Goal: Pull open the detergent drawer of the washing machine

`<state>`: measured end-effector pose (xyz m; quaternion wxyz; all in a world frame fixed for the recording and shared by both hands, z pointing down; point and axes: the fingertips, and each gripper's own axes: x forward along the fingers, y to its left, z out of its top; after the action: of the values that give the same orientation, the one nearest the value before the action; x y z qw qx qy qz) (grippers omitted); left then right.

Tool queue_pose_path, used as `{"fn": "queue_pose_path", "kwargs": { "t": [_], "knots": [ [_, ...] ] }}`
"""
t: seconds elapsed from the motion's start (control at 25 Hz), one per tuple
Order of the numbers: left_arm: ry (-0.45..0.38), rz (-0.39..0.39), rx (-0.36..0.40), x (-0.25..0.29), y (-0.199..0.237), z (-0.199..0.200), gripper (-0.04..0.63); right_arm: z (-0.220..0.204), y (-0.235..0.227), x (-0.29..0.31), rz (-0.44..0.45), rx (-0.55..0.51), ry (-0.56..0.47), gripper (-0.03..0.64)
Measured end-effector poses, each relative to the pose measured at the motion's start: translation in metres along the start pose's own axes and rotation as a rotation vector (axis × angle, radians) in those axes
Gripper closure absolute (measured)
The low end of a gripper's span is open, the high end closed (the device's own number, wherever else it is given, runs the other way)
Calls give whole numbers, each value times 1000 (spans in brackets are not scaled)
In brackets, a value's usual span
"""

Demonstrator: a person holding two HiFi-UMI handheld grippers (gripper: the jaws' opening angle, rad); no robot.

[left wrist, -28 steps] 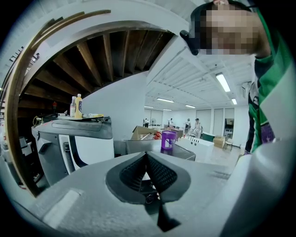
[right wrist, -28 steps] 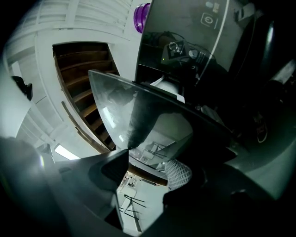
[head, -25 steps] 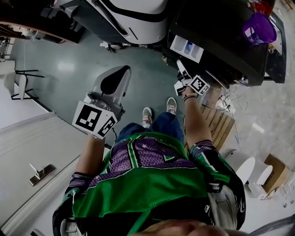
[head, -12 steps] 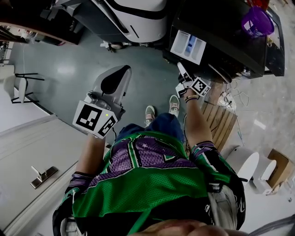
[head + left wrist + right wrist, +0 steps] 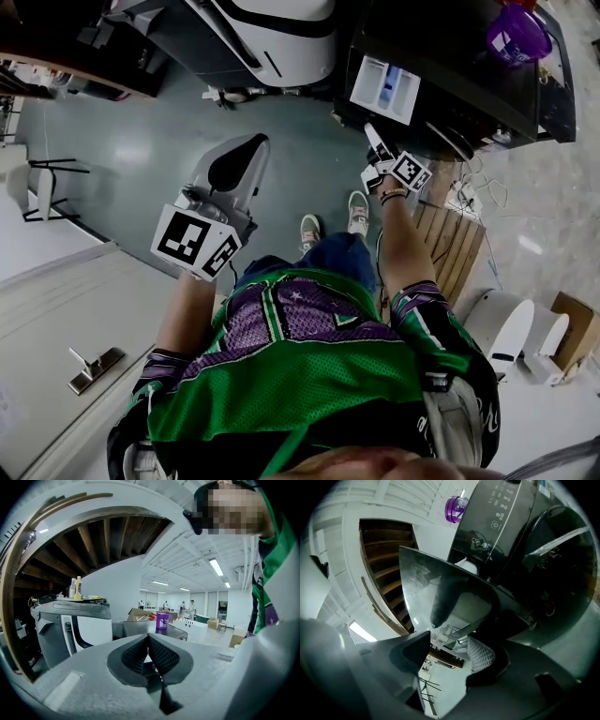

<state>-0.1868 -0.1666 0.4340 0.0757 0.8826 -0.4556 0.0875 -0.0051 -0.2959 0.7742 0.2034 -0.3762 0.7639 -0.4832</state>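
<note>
white plastic with blue pockets: the detergent drawer point(image 5: 384, 89) stands already well out of the dark washing machine point(image 5: 469, 94). the right gripper point(image 5: 374, 141) has its jaws parted, and nothing is pinched between them. its tips lie just below the drawer's glossy front panel point(image 5: 436, 588), and i cannot tell if one of them touches the lip. the left gripper point(image 5: 149, 649) is pressed closed on nothing and is held well apart from the machine. i judge that the pull is close to its end. to do it well, one tip should hook behind the lip and draw straight outward along the rails, slowly and without any twist, and the pull should stop when the drawer resists.
</note>
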Motion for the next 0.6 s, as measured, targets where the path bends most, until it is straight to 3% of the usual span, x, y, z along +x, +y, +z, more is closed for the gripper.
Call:
{"fn": "queue_pose_path", "kwargs": {
  "t": [0.6],
  "knots": [
    [-59,-65,1,-23,22,5,578,-2,44,-62,-171,-119,-1,379]
  ]
}}
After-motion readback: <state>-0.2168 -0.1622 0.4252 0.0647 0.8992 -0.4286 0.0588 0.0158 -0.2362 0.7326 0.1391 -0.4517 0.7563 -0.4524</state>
